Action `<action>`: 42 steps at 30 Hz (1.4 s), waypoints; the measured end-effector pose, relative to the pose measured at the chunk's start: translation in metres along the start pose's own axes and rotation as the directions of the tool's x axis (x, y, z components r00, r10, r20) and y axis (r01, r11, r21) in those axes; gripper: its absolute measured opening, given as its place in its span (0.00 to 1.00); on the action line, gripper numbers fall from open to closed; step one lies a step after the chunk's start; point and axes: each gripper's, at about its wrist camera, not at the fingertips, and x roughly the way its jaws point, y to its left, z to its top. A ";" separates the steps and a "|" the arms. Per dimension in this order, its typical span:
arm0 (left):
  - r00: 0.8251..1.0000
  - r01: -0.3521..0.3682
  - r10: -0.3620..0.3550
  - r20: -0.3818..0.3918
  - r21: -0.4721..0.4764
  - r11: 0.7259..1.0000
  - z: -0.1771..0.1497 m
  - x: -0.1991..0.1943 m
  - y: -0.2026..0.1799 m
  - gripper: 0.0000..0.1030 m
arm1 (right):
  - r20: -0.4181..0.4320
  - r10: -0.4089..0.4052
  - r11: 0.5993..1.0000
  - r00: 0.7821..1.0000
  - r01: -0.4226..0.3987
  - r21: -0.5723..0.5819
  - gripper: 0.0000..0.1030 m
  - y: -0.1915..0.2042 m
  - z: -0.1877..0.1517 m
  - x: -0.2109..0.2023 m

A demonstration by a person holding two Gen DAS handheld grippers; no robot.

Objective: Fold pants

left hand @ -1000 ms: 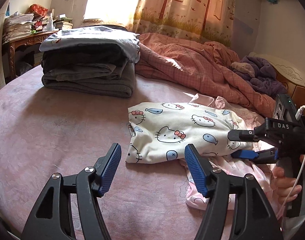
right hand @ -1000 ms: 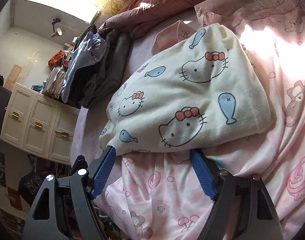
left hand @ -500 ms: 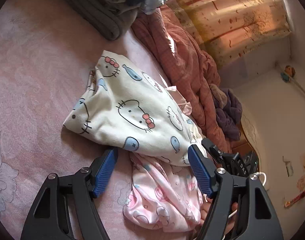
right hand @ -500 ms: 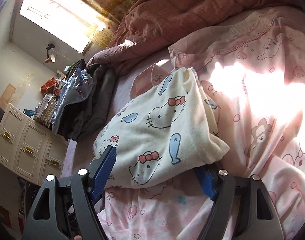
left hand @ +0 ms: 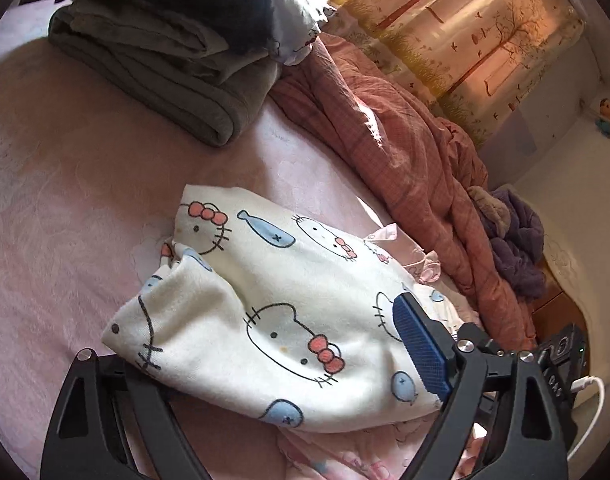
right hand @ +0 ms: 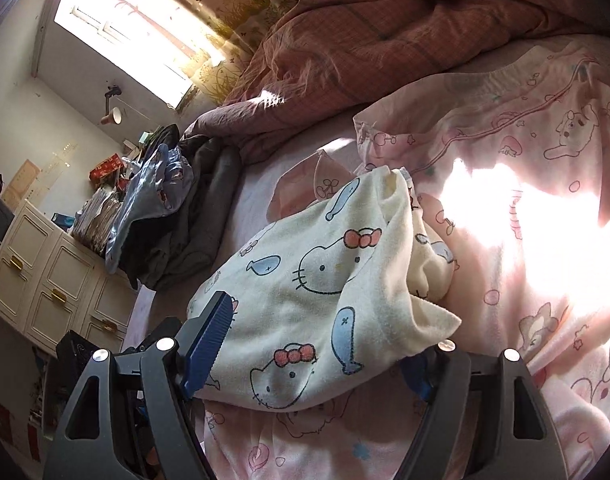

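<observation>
Both hand-held grippers straddle folded pants on bed.
L hand-held gripper opening wide, R hand-held gripper wide; neither pinches cloth, prob. lining up to lift bundle.

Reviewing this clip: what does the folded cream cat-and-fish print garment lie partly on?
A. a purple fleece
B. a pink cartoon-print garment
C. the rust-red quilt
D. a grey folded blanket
B: the cream cat-and-fish print garment overlaps the pink cartoon-print garment, which spreads out beneath and beside it on the bed.
</observation>
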 end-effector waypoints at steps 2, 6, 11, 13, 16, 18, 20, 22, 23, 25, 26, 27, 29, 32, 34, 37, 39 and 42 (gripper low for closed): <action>0.999 -0.027 0.027 0.018 0.002 1.000 0.000 -0.002 0.002 0.59 | 0.001 -0.006 1.000 1.000 0.006 0.004 0.75 -0.001 0.004 0.004; 0.996 -0.031 0.020 0.086 0.125 0.992 0.001 -0.015 -0.009 0.15 | 0.048 -0.066 0.992 0.997 0.071 -0.103 0.35 0.013 -0.002 0.003; 0.977 -0.030 -0.034 0.212 0.290 0.957 -0.004 -0.049 -0.029 0.12 | 0.158 -0.103 0.937 0.982 0.149 -0.316 0.15 0.047 -0.015 -0.013; 0.964 -0.048 -0.045 0.261 0.341 0.939 -0.005 -0.065 -0.037 0.12 | 0.217 -0.077 0.923 0.973 0.152 -0.353 0.15 0.056 -0.019 -0.029; 0.944 -0.068 -0.071 0.322 0.401 0.913 -0.005 -0.092 -0.049 0.13 | 0.272 -0.024 0.911 0.962 0.133 -0.390 0.15 0.069 -0.023 -0.053; 0.930 -0.083 -0.087 0.357 0.437 0.896 -0.004 -0.109 -0.058 0.13 | 0.309 0.001 0.891 0.951 0.139 -0.431 0.15 0.082 -0.026 -0.071; 0.914 -0.094 -0.109 0.390 0.466 0.880 -0.006 -0.127 -0.064 0.13 | 0.354 0.016 0.867 0.935 0.163 -0.470 0.15 0.098 -0.031 -0.089; 0.903 -0.113 -0.112 0.415 0.481 0.870 -0.006 -0.140 -0.069 0.13 | 0.386 0.033 0.849 0.922 0.178 -0.498 0.15 0.114 -0.036 -0.106; 0.898 -0.124 -0.109 0.426 0.484 0.867 -0.006 -0.147 -0.070 0.13 | 0.398 0.045 0.840 0.916 0.181 -0.512 0.15 0.121 -0.039 -0.114; 0.895 -0.135 -0.104 0.435 0.484 0.865 -0.002 -0.156 -0.072 0.13 | 0.423 0.056 0.822 0.904 0.199 -0.534 0.15 0.135 -0.045 -0.127; 0.893 -0.141 -0.099 0.439 0.481 0.865 0.000 -0.160 -0.072 0.13 | 0.429 0.061 0.816 0.901 0.203 -0.542 0.15 0.142 -0.046 -0.133; 0.890 -0.146 -0.097 0.446 0.479 0.865 0.002 -0.166 -0.072 0.13 | 0.426 0.068 0.814 0.902 0.197 -0.547 0.15 0.147 -0.047 -0.137; 0.880 -0.158 -0.100 0.464 0.485 0.860 0.005 -0.179 -0.075 0.13 | 0.418 0.078 0.814 0.905 0.184 -0.551 0.15 0.158 -0.048 -0.144; 0.865 -0.187 -0.096 0.492 0.494 0.849 0.012 -0.196 -0.079 0.13 | 0.434 0.089 0.796 0.897 0.198 -0.573 0.15 0.177 -0.049 -0.151; 0.859 -0.204 -0.084 0.505 0.488 0.849 0.023 -0.206 -0.079 0.13 | 0.440 0.111 0.783 0.891 0.195 -0.591 0.15 0.191 -0.048 -0.154; 0.847 -0.225 -0.072 0.526 0.478 0.849 0.047 -0.215 -0.075 0.13 | 0.444 0.136 0.774 0.886 0.185 -0.606 0.15 0.220 -0.039 -0.154; 0.844 -0.226 -0.072 0.531 0.475 0.851 0.070 -0.219 -0.072 0.13 | 0.437 0.158 0.774 0.886 0.164 -0.612 0.15 0.240 -0.026 -0.147; 0.828 -0.239 -0.087 0.554 0.489 0.839 0.106 -0.221 -0.070 0.13 | 0.445 0.176 0.769 0.878 0.159 -0.619 0.15 0.270 -0.002 -0.129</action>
